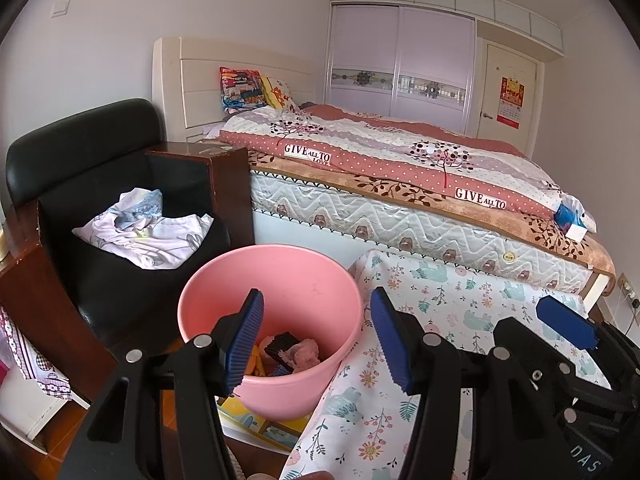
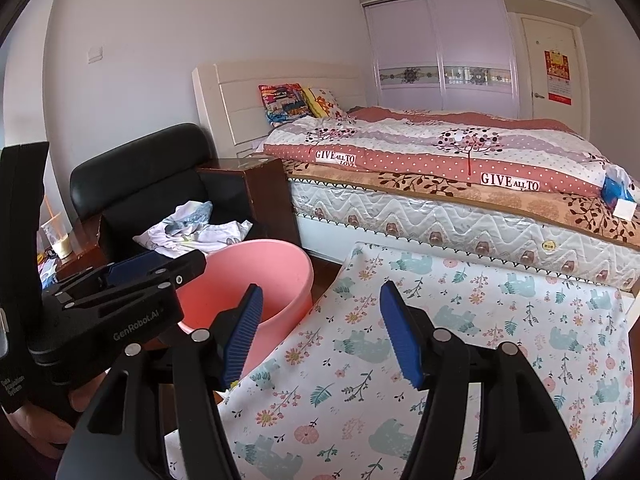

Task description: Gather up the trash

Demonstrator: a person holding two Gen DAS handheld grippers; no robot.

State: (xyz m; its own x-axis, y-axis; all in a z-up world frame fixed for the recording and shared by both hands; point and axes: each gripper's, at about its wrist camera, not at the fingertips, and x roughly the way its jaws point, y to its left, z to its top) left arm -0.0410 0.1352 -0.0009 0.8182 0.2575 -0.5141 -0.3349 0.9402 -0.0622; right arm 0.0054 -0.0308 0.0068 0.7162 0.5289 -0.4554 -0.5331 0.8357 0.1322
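In the left wrist view, the left gripper point(image 1: 316, 340) is hovering at lower centre with its jaws standing apart and holding nothing, right over the pink bucket point(image 1: 224, 300). Only this view is looking down into the bucket, where trash point(image 1: 294, 354) is lying at the bottom: a dark ridged piece, pinkish crumpled lumps and something yellow. The right gripper point(image 1: 566, 326) is poking in at lower right above the floral cloth point(image 1: 448, 300). A blue wrapper point(image 1: 568, 216) is lying on the bed point(image 1: 400, 216) edge at far right. In the right wrist view, the right gripper point(image 2: 320, 336) is hanging at lower centre, jaws spread and empty, over the floral cloth point(image 2: 480, 320). Here the bucket point(image 2: 276, 264) is showing only its rim and inner wall, centre left, behind the left gripper point(image 2: 156, 268). A plastic cup point(image 2: 58, 236) is standing at far left, seen only here.
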